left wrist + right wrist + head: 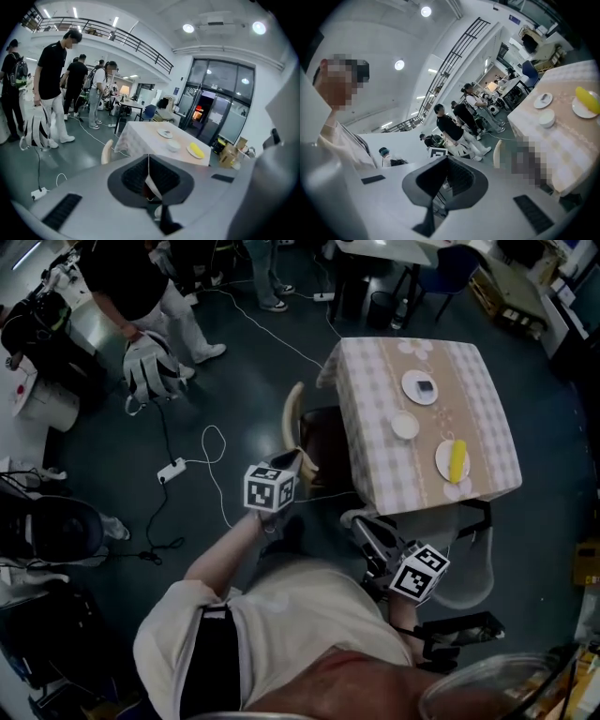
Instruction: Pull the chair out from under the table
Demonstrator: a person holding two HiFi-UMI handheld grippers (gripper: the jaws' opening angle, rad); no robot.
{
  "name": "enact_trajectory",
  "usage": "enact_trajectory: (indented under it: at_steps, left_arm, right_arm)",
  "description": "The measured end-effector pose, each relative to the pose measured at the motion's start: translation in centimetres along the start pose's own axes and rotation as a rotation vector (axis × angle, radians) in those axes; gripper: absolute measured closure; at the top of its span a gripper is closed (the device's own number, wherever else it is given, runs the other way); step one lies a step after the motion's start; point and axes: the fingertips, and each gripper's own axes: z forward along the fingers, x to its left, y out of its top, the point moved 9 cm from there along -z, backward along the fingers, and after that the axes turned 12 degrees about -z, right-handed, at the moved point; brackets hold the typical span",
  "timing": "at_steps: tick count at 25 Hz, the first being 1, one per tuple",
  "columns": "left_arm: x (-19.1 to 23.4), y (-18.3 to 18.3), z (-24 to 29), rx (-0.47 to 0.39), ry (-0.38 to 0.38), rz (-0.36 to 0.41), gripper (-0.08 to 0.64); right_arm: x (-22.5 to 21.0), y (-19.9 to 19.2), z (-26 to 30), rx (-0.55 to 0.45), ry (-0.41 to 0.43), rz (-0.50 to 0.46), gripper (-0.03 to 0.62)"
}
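Pale wood chair (292,418) sits tucked in at the checked-cloth table (367,409), your left gripper (302,461) is just beside its backrest with jaws pinched together on nothing, and your right gripper (355,518) is closed empty too.

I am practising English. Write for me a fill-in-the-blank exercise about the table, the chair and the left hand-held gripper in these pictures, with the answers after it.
1. The table carries ___ dishes.
2. The yellow food lies on a white ___.
3. The chair is pushed in ___ the table.
4. The jaws of the left hand-held gripper are ___, with nothing between them.
Missing words: three; plate; under; shut.
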Motion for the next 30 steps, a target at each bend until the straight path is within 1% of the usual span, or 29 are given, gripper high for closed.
enact_trajectory:
  at_steps: [3, 5, 7, 9, 10, 13, 14, 18, 21, 26, 30]
  left_arm:
    - [3.0, 2.7, 1.0, 0.017, -0.001, 0.017, 0.552]
    - [5.5, 4.4, 2.1, 0.018, 0.009, 0.02, 0.552]
    - [7.7, 5.1, 3.4, 0.027, 0.018, 0.007, 0.551]
    - [9.1, 5.0, 4.9, 0.063, 0.015, -0.014, 0.534]
    - [9.5, 4.9, 5.7, 0.089, 0.007, -0.026, 0.463]
    - [10.4, 4.3, 8.0, 0.154, -0.004, -0.066, 0.293]
    - [10.7, 4.1, 8.7, 0.171, 0.002, -0.076, 0.261]
    - [11.7, 3.0, 11.7, 0.228, 0.069, -0.084, 0.233]
    - [11.8, 2.3, 13.7, 0.259, 0.136, -0.103, 0.227]
    - [13.1, 2.2, 16.7, 0.337, 0.237, -0.104, 0.221]
    - [14.7, 0.7, 18.0, 0.397, 0.301, -0.154, 0.218]
  right_arm:
    - [0.0, 1.9, 4.2, 0.019, 0.003, -0.034, 0.584]
    - [-0.9, 2.8, 7.1, 0.027, 0.003, -0.047, 0.583]
    - [-2.0, 3.1, 9.3, 0.044, 0.002, -0.043, 0.584]
    - [-2.5, 3.3, 10.6, 0.068, -0.005, -0.037, 0.583]
    - [-2.6, 3.5, 11.0, 0.082, -0.011, -0.038, 0.584]
    - [-3.1, 4.3, 11.7, 0.12, -0.026, -0.047, 0.584]
    - [-3.3, 4.5, 11.8, 0.131, -0.027, -0.048, 0.584]
    - [-5.1, 5.3, 11.6, 0.141, -0.03, -0.032, 0.584]
    - [-6.7, 6.2, 11.1, 0.146, -0.013, -0.022, 0.584]
    - [-8.9, 7.4, 10.8, 0.147, 0.01, -0.014, 0.584]
    - [-10.1, 6.8, 10.0, 0.161, -0.003, 0.031, 0.584]
